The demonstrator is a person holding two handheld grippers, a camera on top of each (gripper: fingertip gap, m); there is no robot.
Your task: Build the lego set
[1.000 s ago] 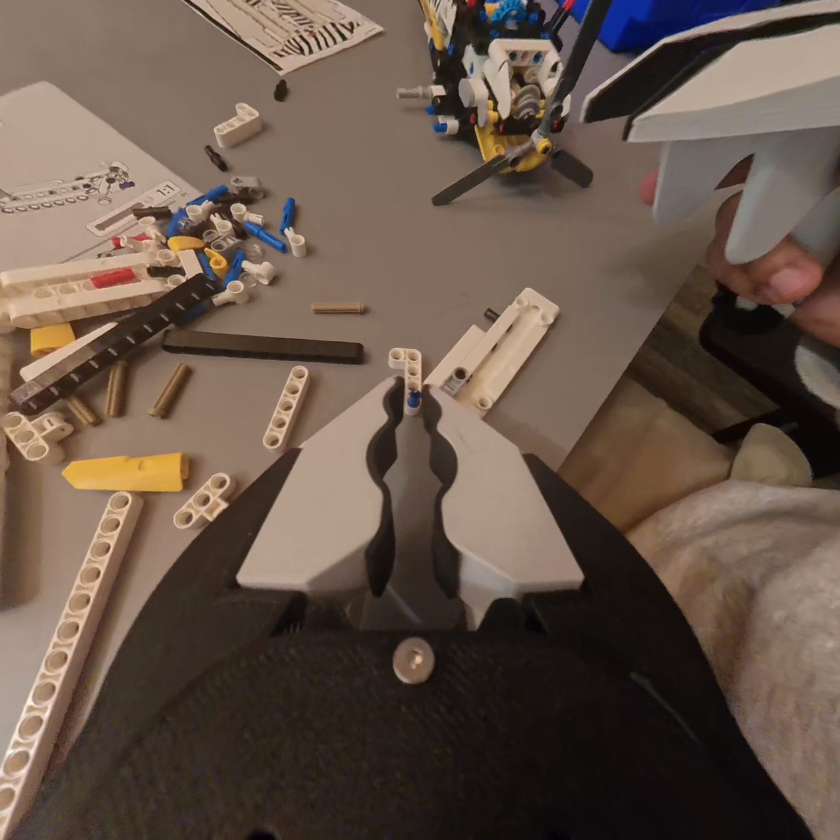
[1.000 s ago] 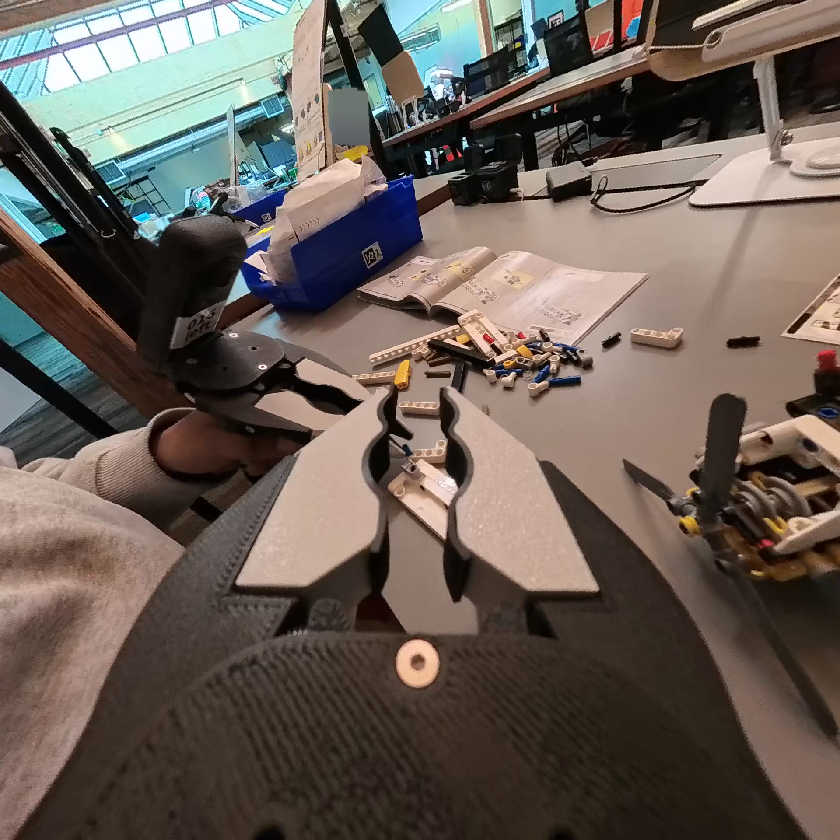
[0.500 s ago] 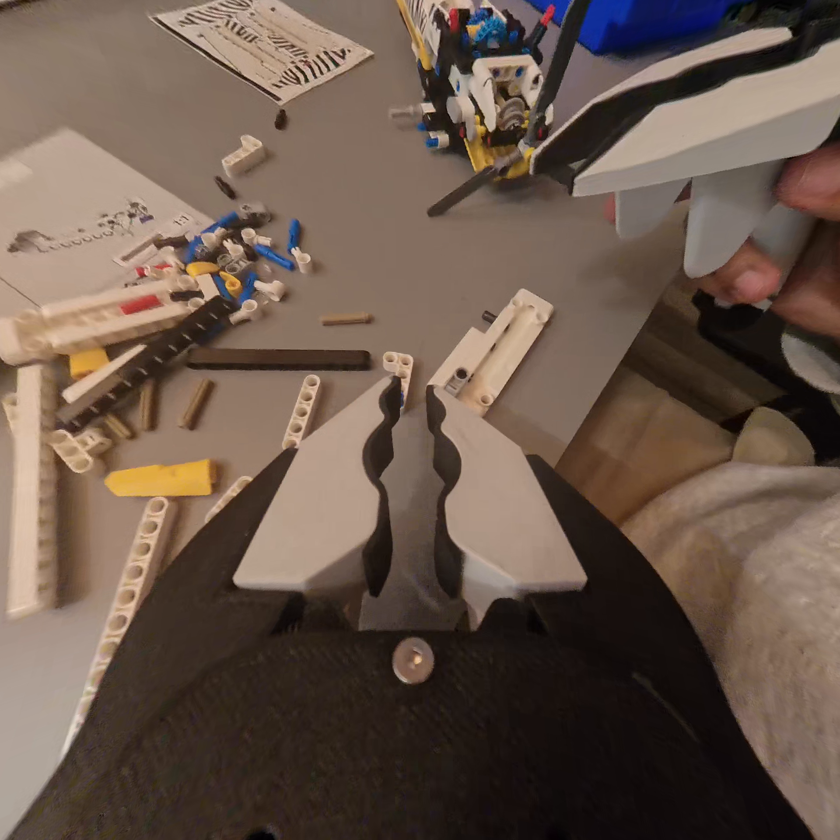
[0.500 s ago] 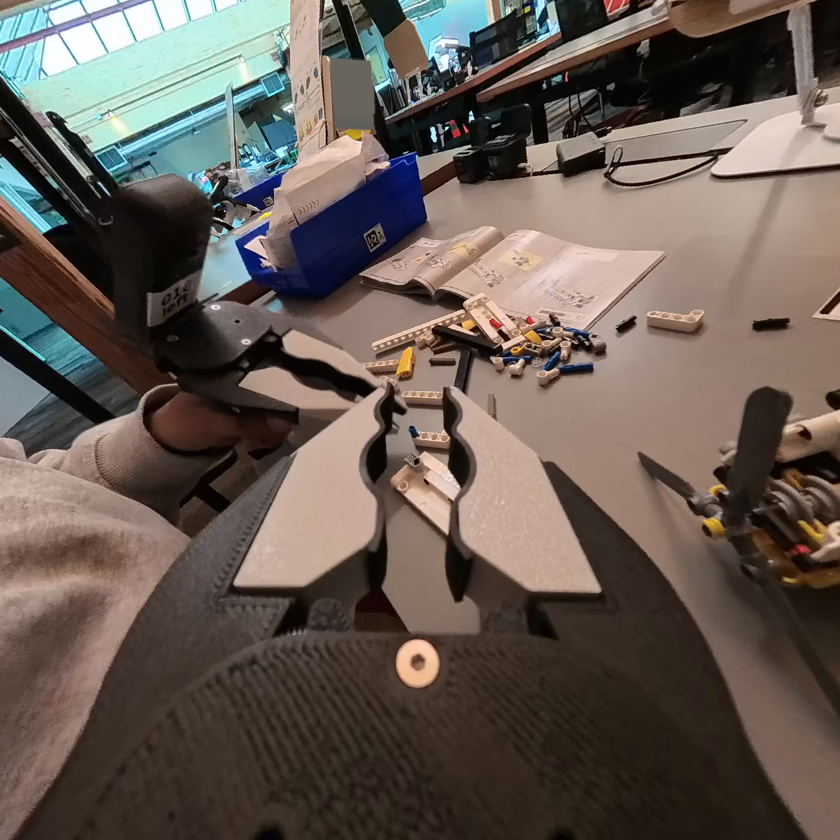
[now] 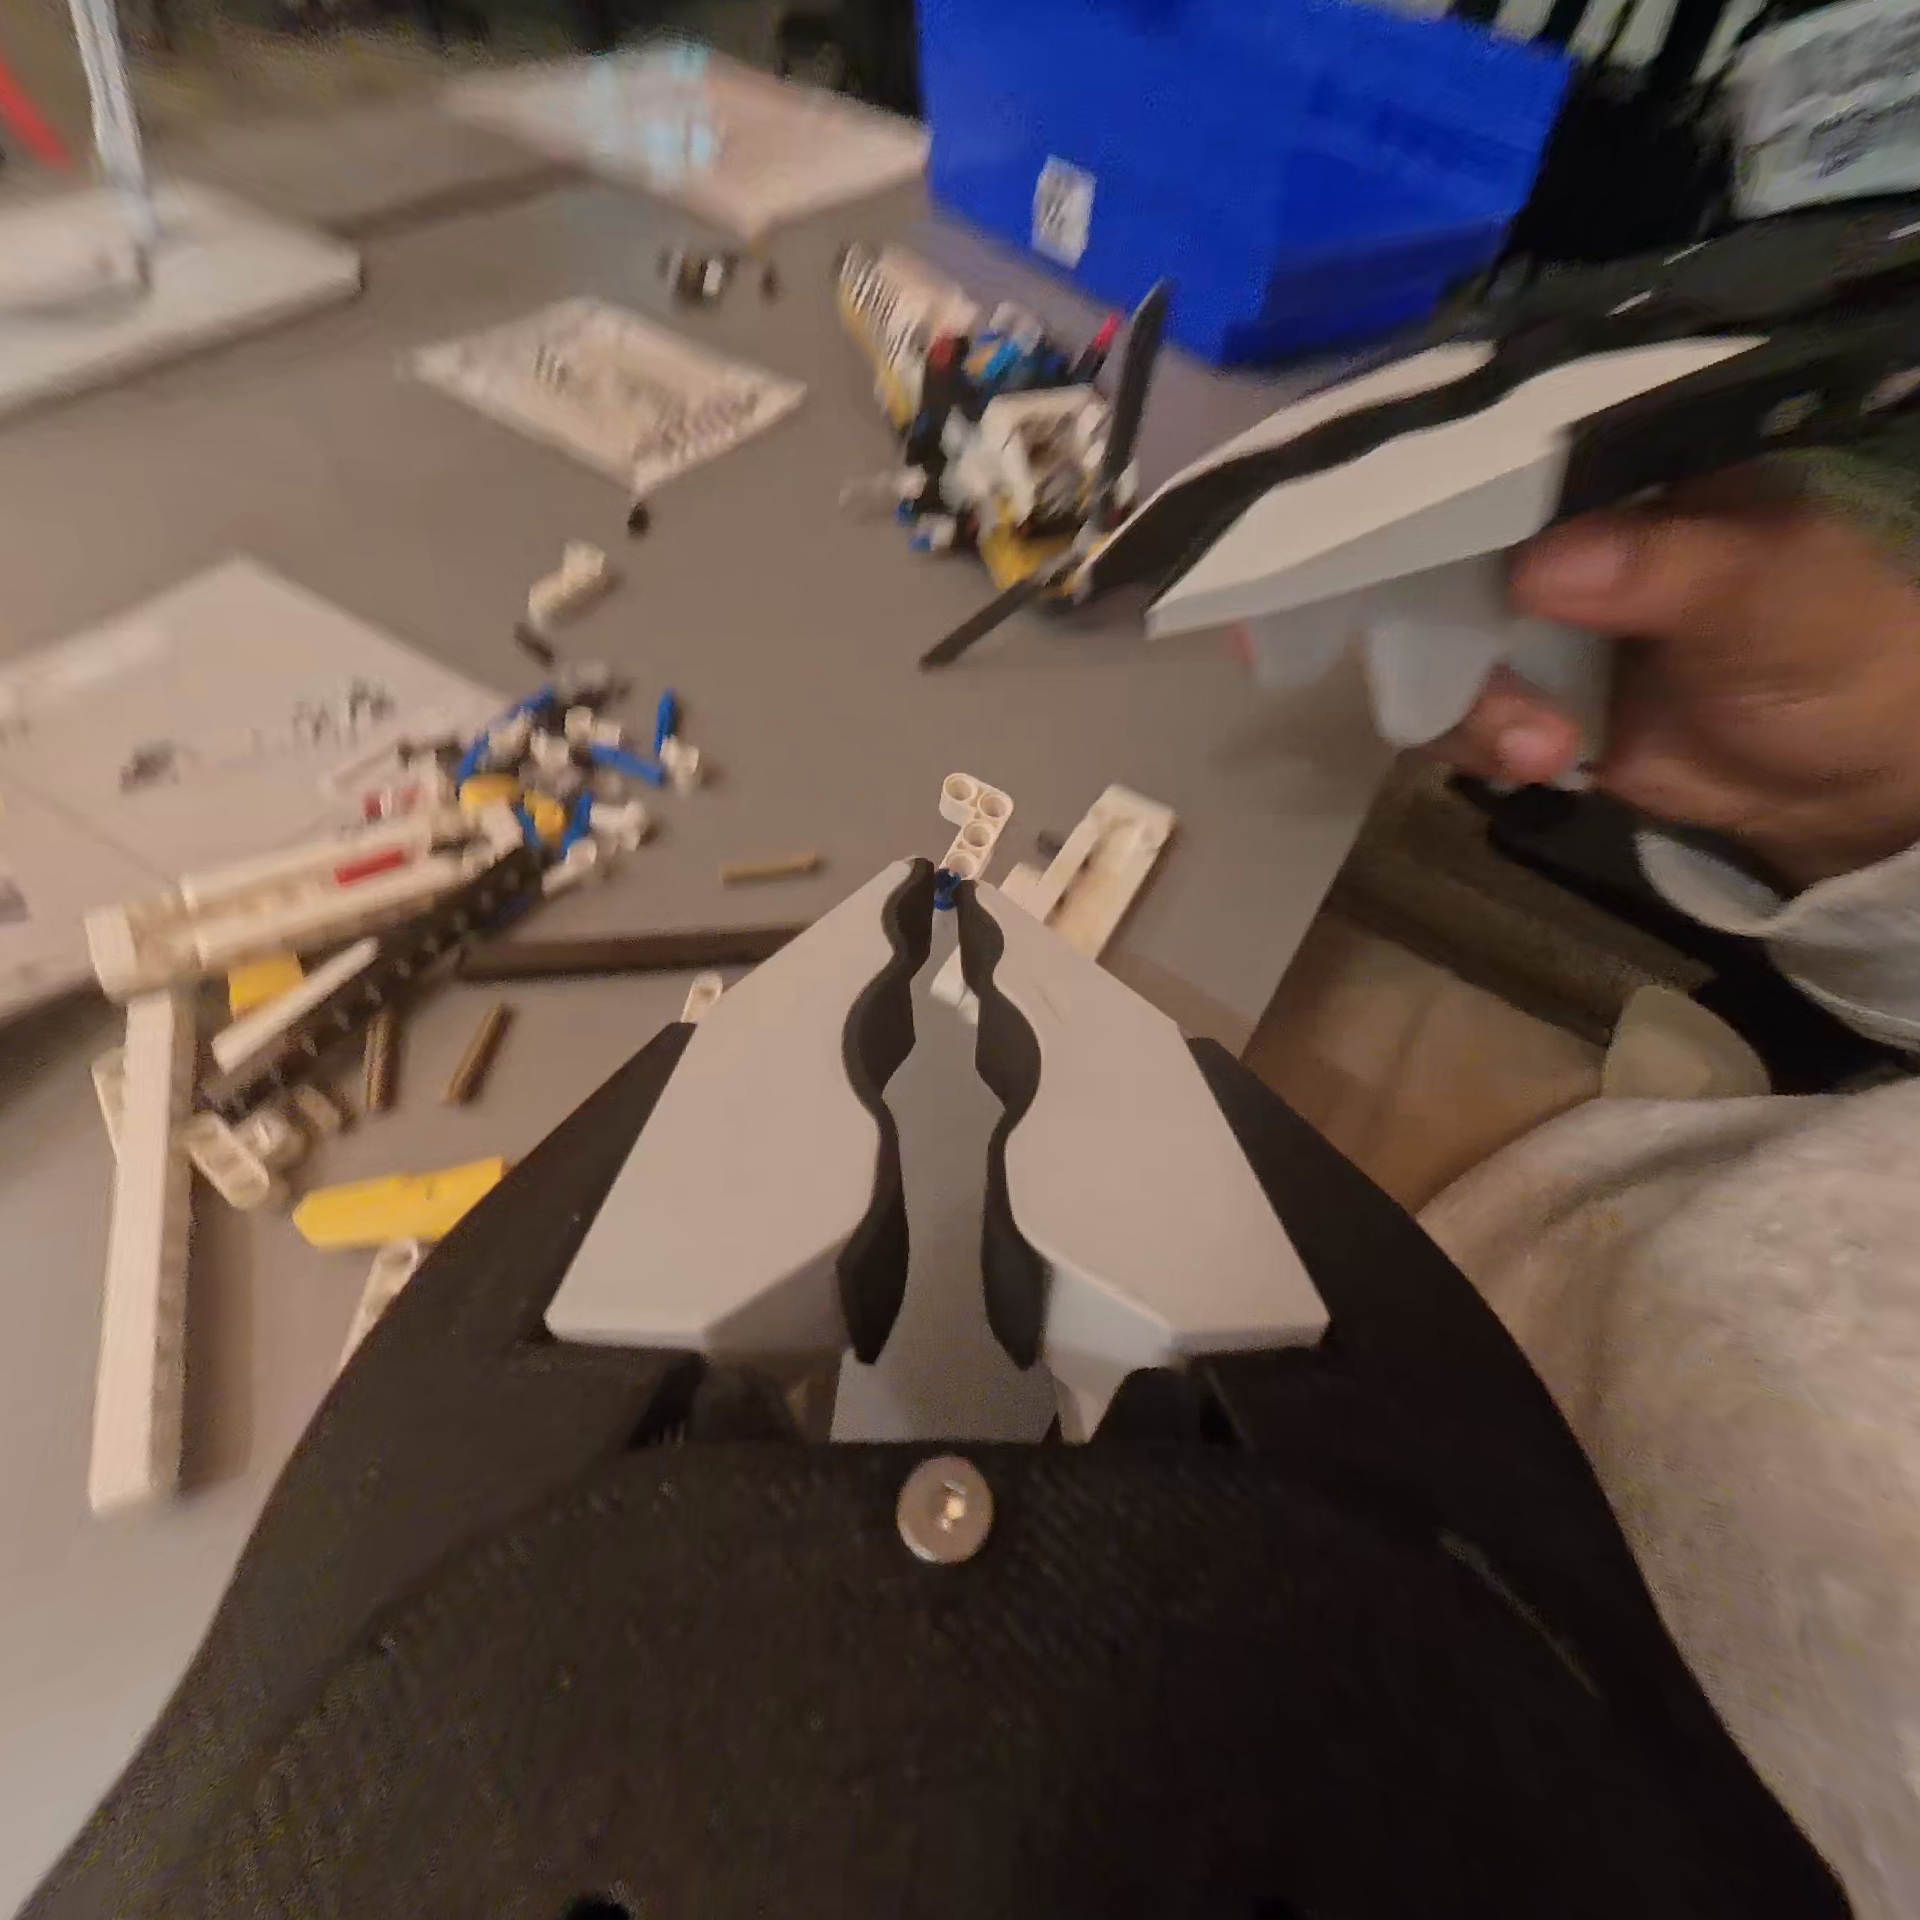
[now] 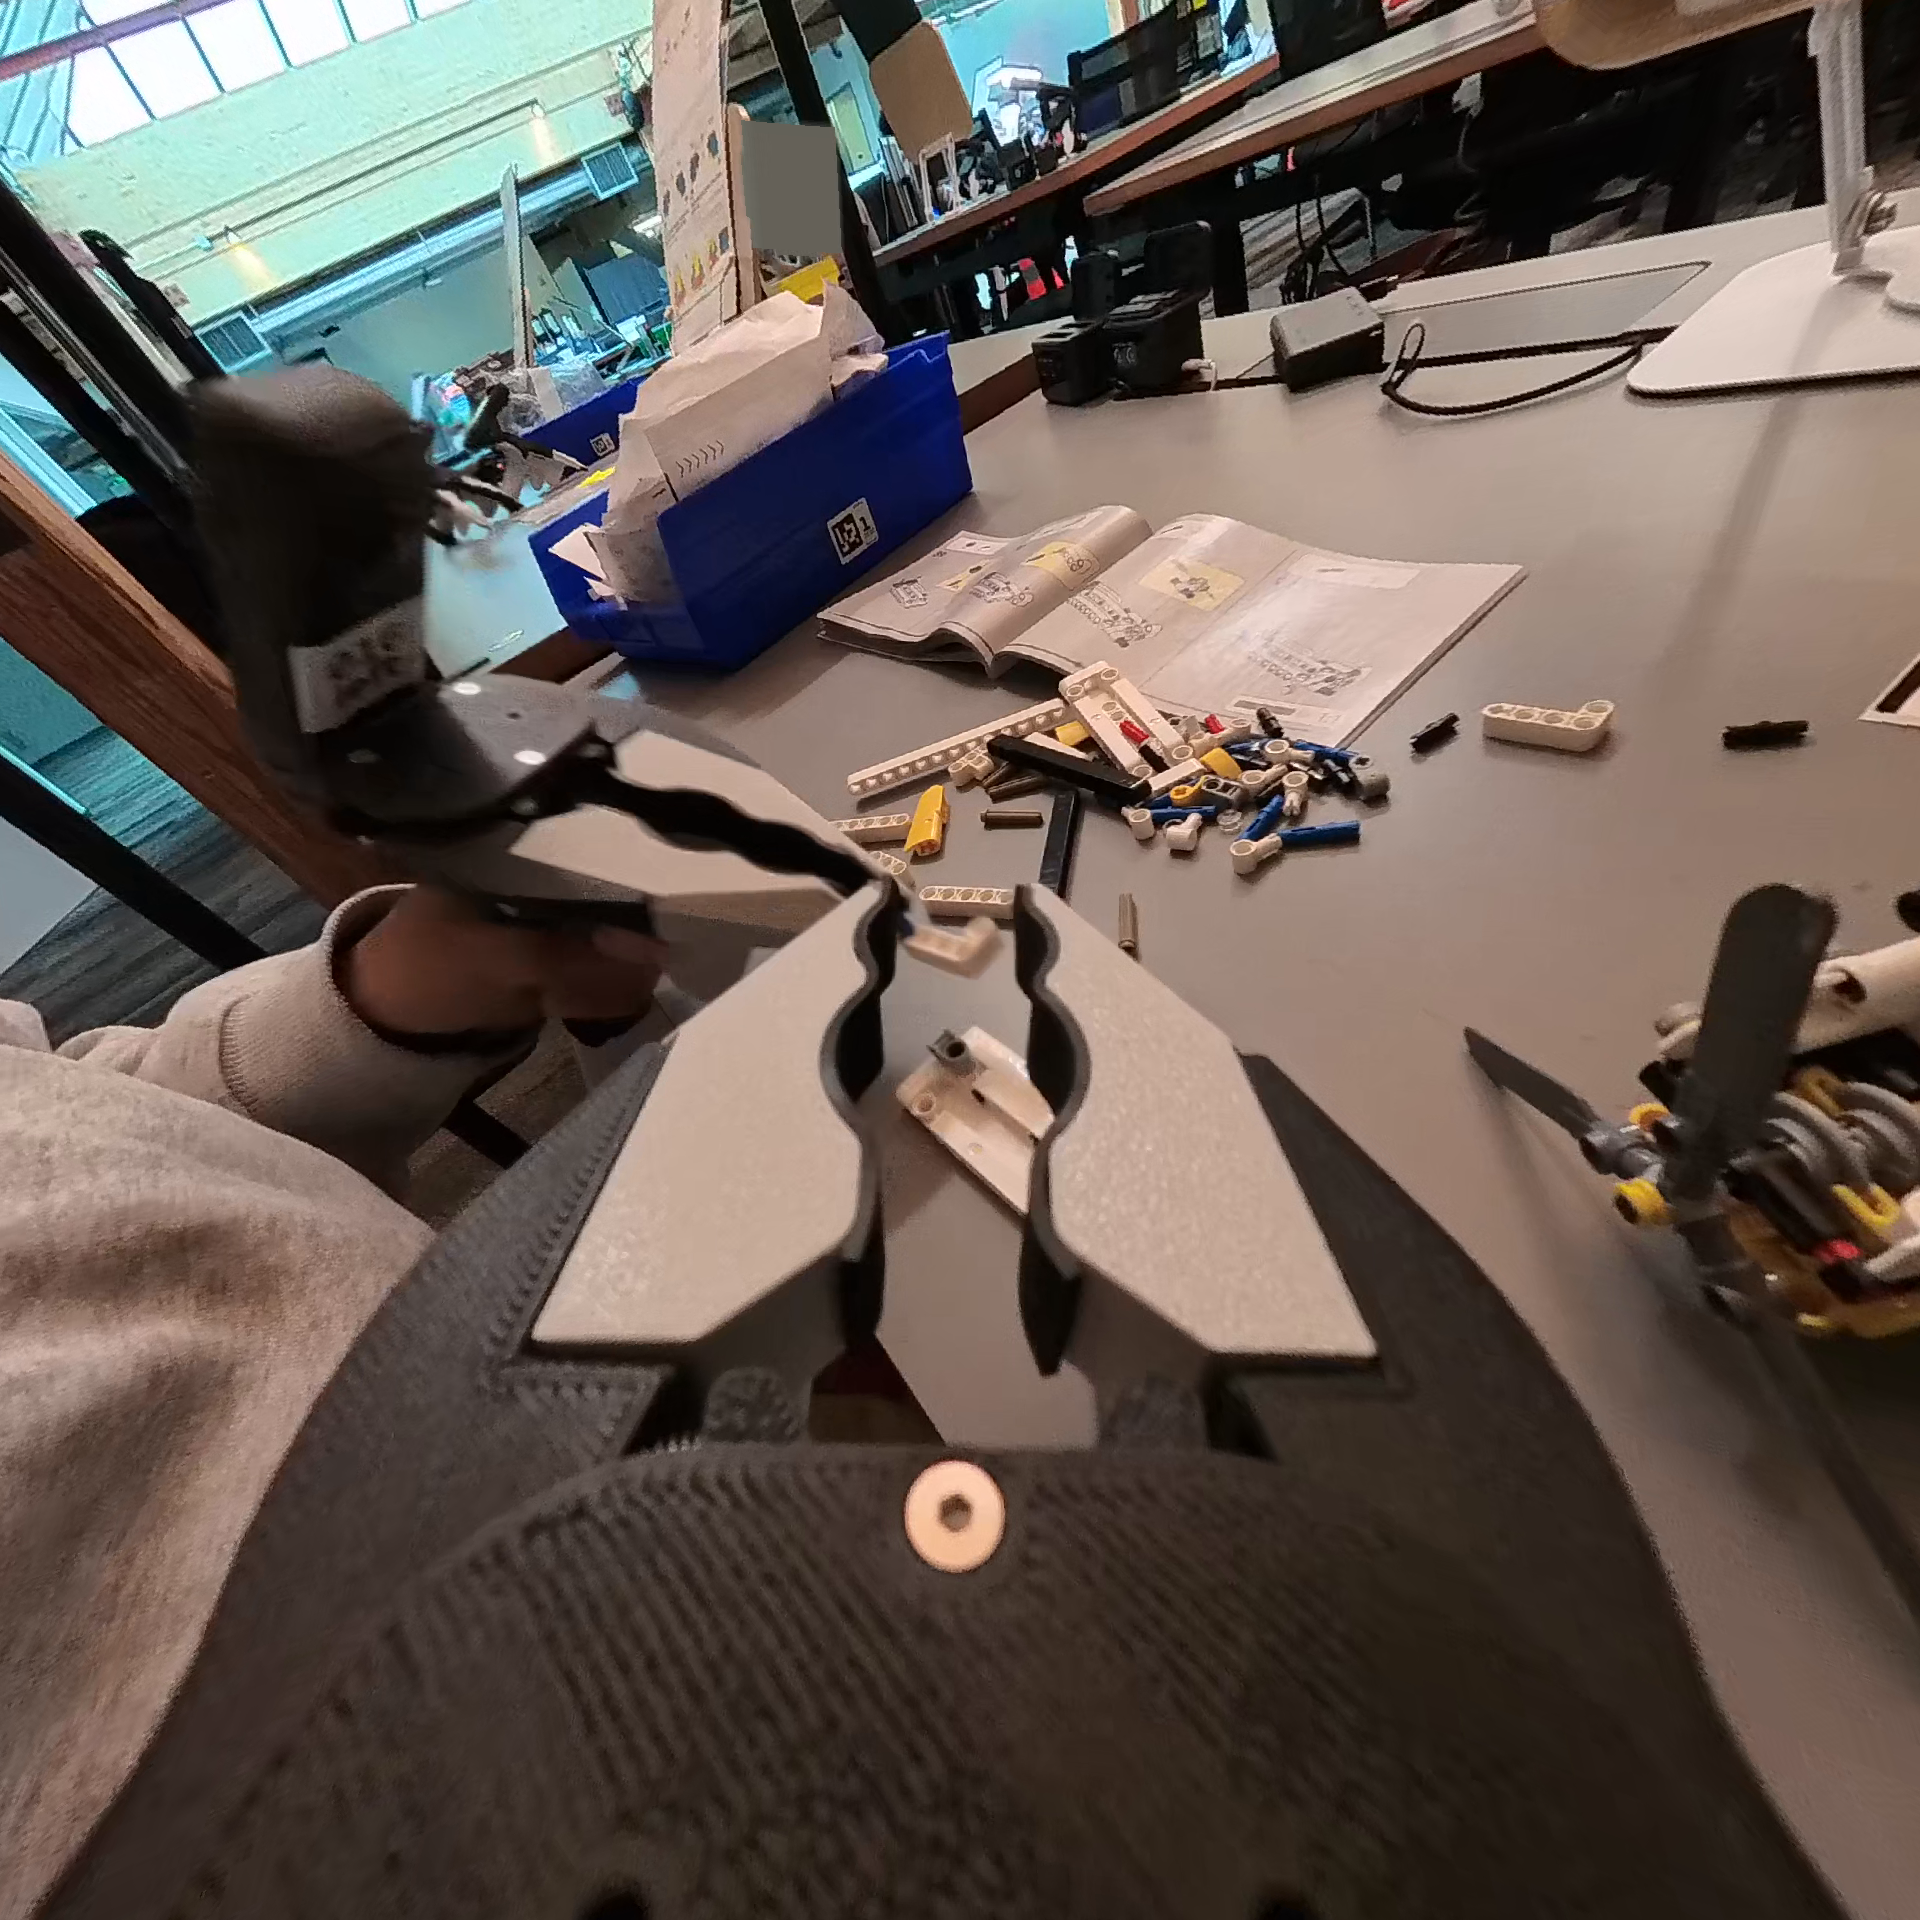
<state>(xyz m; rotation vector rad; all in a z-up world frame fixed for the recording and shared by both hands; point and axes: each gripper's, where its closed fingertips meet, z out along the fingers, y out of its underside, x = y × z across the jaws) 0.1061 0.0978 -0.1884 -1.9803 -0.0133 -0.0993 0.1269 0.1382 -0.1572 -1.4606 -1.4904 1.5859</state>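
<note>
My left gripper [image 5: 940,883] is shut on the blue pin of a small white L-shaped beam [image 5: 971,821] and holds it above the grey table [image 5: 790,644]. In the right wrist view this gripper [image 6: 883,888] comes in from the left with the L beam [image 6: 951,945] at its tips. My right gripper [image 6: 954,902] is open and empty, its tips close around the L beam without touching it. It also shows in the left wrist view [image 5: 1174,582]. A white panel piece [image 6: 977,1112] lies on the table below. The partly built model [image 6: 1766,1195] with black propeller blades stands to the right.
A pile of loose white, black, blue and yellow parts [image 6: 1195,769] lies beside an open instruction booklet [image 6: 1247,613]. A blue bin [image 6: 769,540] stands at the table's far edge. The table's near edge [image 5: 1309,935] runs just right of the white panel. My right fingertips sit around 6 cm from my left ones.
My left gripper has closed on the L beam's pin and lifted it off the table. My right gripper has come closer, its open tips now around the beam.
</note>
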